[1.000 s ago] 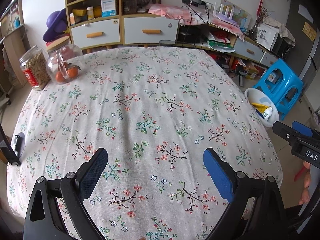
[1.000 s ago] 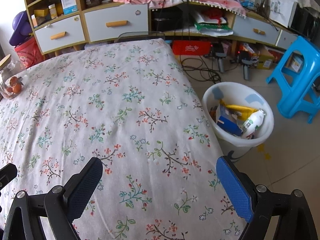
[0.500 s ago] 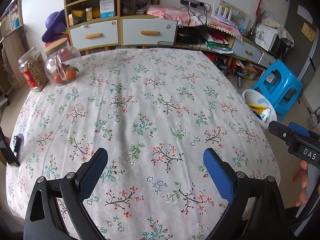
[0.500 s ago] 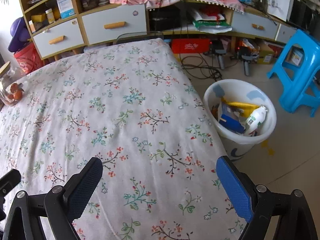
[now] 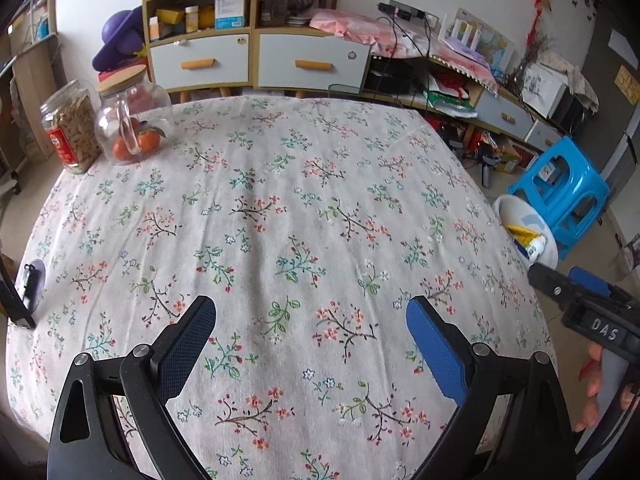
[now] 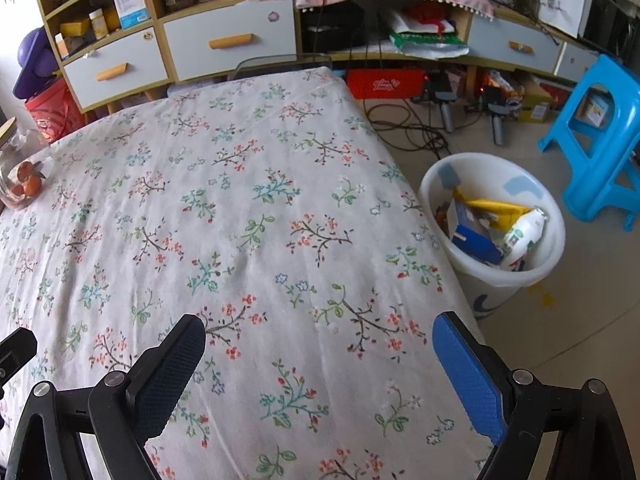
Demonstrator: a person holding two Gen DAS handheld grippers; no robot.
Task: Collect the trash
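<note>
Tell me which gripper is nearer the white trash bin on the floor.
The right gripper. It hangs over the table's edge nearest the white trash bin. The left gripper sits over the middle of the tablecloth, with the right gripper between it and the bin.

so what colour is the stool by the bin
Bright blue stool, clearest in the right wrist view.

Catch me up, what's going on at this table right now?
A person holds a tool in each hand over the floral-cloth table. The left tool and right tool are both open and empty. The white bin on the floor to the right holds cartons and a bottle. The only items visible on the table are two jars at the far left corner and a small dark object at the left edge.
</note>
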